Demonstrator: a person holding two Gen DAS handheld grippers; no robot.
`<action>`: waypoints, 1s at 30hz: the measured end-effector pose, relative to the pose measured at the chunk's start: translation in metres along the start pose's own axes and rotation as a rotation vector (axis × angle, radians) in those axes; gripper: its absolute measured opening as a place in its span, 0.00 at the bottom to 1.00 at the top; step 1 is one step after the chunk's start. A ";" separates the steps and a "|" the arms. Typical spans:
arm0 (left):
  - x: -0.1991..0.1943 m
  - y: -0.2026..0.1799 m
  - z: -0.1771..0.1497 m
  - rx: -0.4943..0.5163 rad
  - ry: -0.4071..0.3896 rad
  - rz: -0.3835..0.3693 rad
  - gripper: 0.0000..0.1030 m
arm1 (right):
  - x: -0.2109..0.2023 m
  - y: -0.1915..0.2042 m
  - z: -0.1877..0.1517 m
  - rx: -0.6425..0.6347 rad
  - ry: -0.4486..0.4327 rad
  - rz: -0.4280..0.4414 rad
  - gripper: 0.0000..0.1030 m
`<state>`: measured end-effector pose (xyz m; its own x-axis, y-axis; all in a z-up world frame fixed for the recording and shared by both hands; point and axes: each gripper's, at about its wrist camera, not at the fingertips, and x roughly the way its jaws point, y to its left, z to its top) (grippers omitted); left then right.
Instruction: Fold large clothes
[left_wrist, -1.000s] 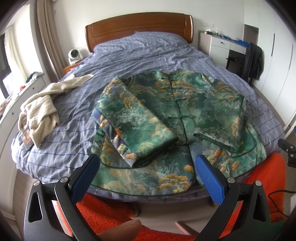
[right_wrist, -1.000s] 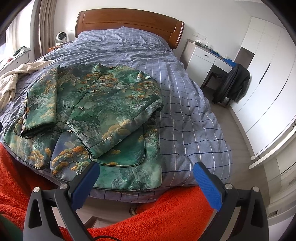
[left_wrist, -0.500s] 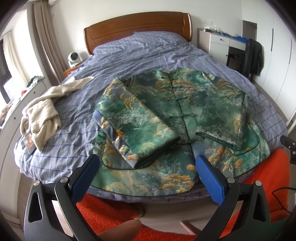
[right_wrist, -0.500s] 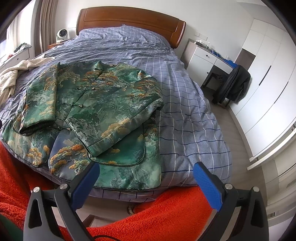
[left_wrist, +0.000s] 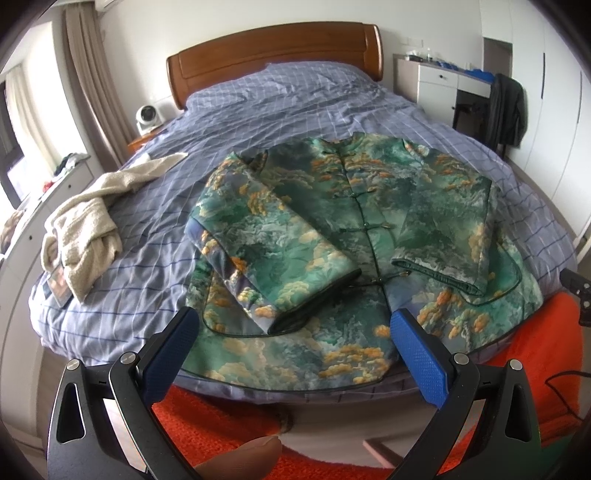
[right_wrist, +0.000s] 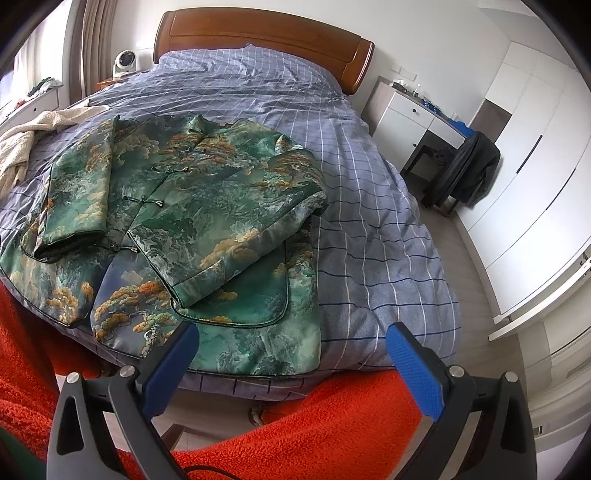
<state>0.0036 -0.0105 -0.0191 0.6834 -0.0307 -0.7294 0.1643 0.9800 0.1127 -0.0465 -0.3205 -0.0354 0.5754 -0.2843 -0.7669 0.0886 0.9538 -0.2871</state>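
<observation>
A green brocade jacket (left_wrist: 369, 221) with orange cloud patterns lies face up at the foot of the bed, both sleeves folded in over its front. It also shows in the right wrist view (right_wrist: 207, 221). My left gripper (left_wrist: 295, 328) is open and empty, held just above the jacket's bottom hem. My right gripper (right_wrist: 291, 343) is open and empty, above the hem's right corner at the bed's edge.
The bed (left_wrist: 295, 103) has a blue checked cover and a wooden headboard (right_wrist: 258, 33). A cream towel (left_wrist: 85, 229) lies on its left side. A white desk (right_wrist: 413, 122) and a chair with a dark coat (right_wrist: 465, 170) stand at the right. Orange fabric (right_wrist: 314, 424) is below me.
Both grippers have risen and pulled back slightly, so the jacket sits lower and smaller in view. Both stay open. The jacket has not moved.
</observation>
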 end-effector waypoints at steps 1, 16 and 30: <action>0.000 0.000 0.000 0.000 0.000 -0.001 1.00 | 0.001 0.000 0.000 -0.001 0.001 0.000 1.00; 0.022 0.008 -0.010 -0.056 0.061 -0.021 1.00 | 0.001 0.006 0.002 -0.044 -0.080 0.103 1.00; 0.025 0.011 -0.016 -0.071 0.082 -0.029 1.00 | 0.082 0.109 0.019 -0.487 -0.151 0.345 1.00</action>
<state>0.0111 0.0031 -0.0470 0.6184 -0.0460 -0.7845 0.1301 0.9905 0.0445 0.0258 -0.2380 -0.1183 0.6164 0.0836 -0.7830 -0.4842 0.8244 -0.2931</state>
